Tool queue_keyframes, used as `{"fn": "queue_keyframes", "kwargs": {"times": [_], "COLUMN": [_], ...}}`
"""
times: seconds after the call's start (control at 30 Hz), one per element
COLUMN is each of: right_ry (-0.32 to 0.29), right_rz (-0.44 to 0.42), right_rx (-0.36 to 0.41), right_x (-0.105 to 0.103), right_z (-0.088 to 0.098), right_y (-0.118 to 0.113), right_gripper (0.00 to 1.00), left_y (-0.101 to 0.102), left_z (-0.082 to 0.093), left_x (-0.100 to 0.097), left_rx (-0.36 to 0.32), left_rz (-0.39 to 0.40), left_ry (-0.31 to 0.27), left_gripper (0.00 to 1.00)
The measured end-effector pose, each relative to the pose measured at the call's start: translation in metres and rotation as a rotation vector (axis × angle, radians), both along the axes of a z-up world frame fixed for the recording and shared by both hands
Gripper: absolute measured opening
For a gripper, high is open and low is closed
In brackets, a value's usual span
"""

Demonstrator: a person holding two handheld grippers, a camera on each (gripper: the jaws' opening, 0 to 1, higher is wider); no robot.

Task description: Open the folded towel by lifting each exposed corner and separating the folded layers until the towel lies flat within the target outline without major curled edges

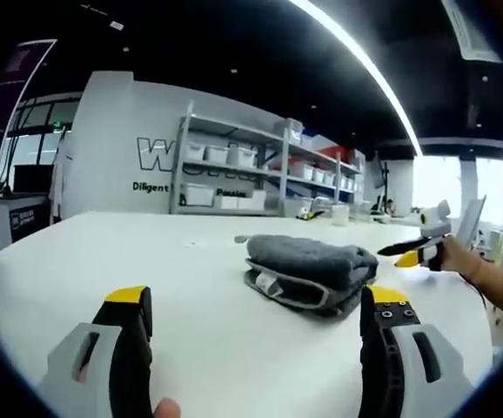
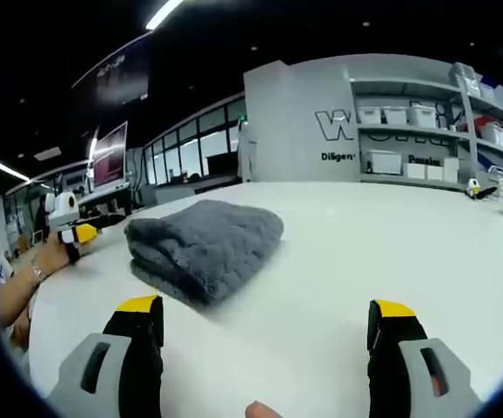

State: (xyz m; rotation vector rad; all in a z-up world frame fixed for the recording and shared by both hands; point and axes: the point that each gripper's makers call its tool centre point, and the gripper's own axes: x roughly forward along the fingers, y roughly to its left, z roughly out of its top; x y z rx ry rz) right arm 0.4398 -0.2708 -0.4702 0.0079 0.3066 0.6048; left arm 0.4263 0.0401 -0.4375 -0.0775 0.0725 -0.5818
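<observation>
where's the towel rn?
The grey towel lies folded on the white table, ahead of the open left gripper and right of centre in the left gripper view; in the right gripper view it sits left of centre.

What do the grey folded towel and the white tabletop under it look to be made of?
Grey folded towel: soft plush fabric, likely microfibre or terry; fuzzy matte nap, rounded thick folds, a paler stitched edge and small tag. White tabletop: smooth hard surface, possibly laminate; even with a faint sheen, no grain visible.
</observation>
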Motion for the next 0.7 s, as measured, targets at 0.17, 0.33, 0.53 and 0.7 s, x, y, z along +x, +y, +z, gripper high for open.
{"fn": "queue_keyframes", "kwargs": {"times": [0.17,0.33,0.53,0.7], "right_ry": [0.0,0.0,0.001,0.001], "right_rz": [0.0,0.003,0.001,0.0], "right_rx": [0.0,-0.003,-0.007,-0.008], "right_x": [-0.004,-0.009,-0.014,-0.017], "right_z": [-0.001,-0.003,-0.005,-0.006], "right_y": [0.001,0.004,0.006,0.006], "right_gripper": [0.99,0.99,1.0,1.0], "left_y": [0.002,0.006,0.008,0.008], "left_z": [0.0,-0.001,0.0,0.0], "left_x": [0.005,0.015,0.021,0.022], "left_rx": [0.0,0.001,0.001,-0.002], "left_rz": [-0.001,0.0,-0.001,-0.002], "left_ry": [0.002,0.008,0.008,0.011], "left_gripper": [0.98,0.98,0.99,0.99]}}
